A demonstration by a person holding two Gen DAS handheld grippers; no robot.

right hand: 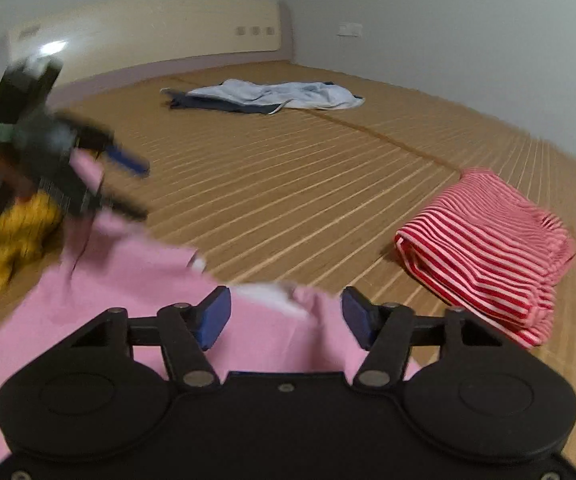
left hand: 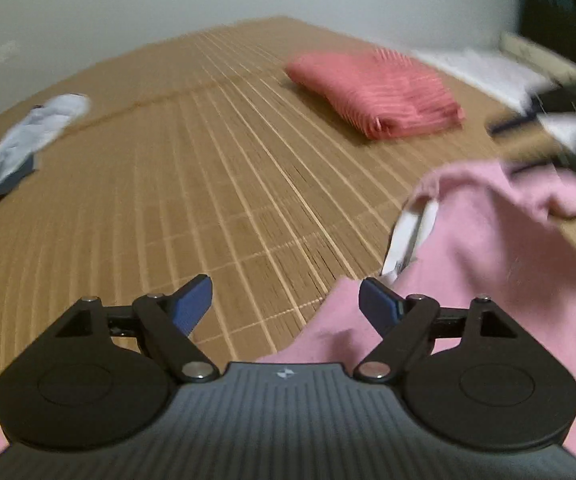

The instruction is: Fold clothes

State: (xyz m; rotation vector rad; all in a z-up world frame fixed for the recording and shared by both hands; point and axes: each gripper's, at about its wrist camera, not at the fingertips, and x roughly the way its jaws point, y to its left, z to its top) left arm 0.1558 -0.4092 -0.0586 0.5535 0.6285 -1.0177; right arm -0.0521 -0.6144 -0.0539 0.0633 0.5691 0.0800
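Observation:
A pink garment lies crumpled on the bamboo mat, with a white label at its collar. My left gripper is open, its right finger at the pink cloth's edge, nothing held. My right gripper is open just above the pink garment. The left gripper appears blurred at the left of the right wrist view. The right gripper appears blurred at the right of the left wrist view.
A folded red-and-white striped garment lies to the right, also in the left wrist view. A light blue and navy garment lies further off. A yellow garment lies left. A headboard and walls border the mat.

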